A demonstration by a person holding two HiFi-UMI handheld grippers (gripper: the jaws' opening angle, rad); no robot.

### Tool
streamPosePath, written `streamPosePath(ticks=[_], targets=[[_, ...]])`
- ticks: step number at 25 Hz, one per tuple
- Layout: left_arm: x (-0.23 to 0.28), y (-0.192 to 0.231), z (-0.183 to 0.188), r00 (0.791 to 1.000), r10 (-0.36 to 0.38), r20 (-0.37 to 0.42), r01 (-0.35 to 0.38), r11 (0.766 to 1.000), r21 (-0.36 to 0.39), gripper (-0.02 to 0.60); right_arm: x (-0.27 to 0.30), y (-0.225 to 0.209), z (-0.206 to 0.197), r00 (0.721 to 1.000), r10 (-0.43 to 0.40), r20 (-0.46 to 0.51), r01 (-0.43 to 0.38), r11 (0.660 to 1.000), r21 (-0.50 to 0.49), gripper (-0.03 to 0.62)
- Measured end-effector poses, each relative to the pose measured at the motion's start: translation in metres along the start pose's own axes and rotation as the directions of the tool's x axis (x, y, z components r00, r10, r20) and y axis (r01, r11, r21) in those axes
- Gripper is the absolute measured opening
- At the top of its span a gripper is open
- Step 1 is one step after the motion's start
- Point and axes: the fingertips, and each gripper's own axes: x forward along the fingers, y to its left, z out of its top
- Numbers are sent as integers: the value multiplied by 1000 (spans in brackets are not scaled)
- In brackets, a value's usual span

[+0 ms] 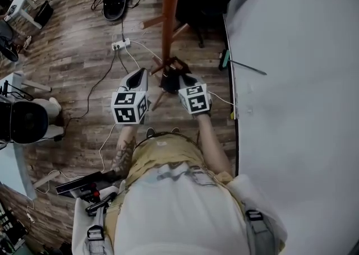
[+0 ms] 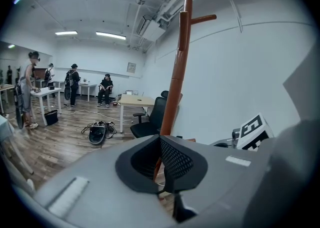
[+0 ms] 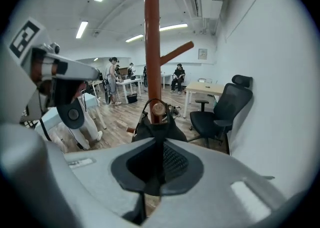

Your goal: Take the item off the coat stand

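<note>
A wooden coat stand [image 1: 170,13] rises from the floor in front of me, beside the white wall. A black bag [image 3: 155,128] hangs by its loop on a low peg [image 3: 158,107] of the stand; in the head view the bag [image 1: 170,79] sits against the pole. My right gripper [image 3: 159,143] is right at the bag, its jaws shut with a fold of the dark fabric between their tips. From above, the right gripper [image 1: 183,81] touches the bag's right side. My left gripper [image 2: 160,138] is shut and holds nothing, a little left of the bag [image 1: 137,75].
A black office chair [image 3: 222,109] stands behind the stand by the white wall [image 1: 297,80]. A power strip [image 1: 120,45] and cables lie on the wood floor, with a black object and cords [image 1: 115,4] farther off. People [image 2: 70,84] stand at tables at the far end.
</note>
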Motion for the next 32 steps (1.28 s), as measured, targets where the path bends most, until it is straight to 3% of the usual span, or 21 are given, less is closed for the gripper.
streamPosePath(ticks=[5,10,19,24,32], targets=[[5,-13,0,999,-39,-3,39,999,8,-2,-39,-5,16,997,6,72,-6,1000,-9,6],[9,-33,0,996,-86,-10,86,996,24,-2,-75,-20,24,999,-1,52,0,1000,4,6],[8,-49,15,993,-118,14,118,992,41,-2,-133,-63,47,988,-134,82,129,990,62,6],[2,-45,48,993,-65,98,56,994,91,-2,-156,-78,82,945,-251,211,225,964,139,6],[-15,-58,75,978,-77,193,50,989,141,-2,-189,-74,118,835,-363,414,285,928,239,5]])
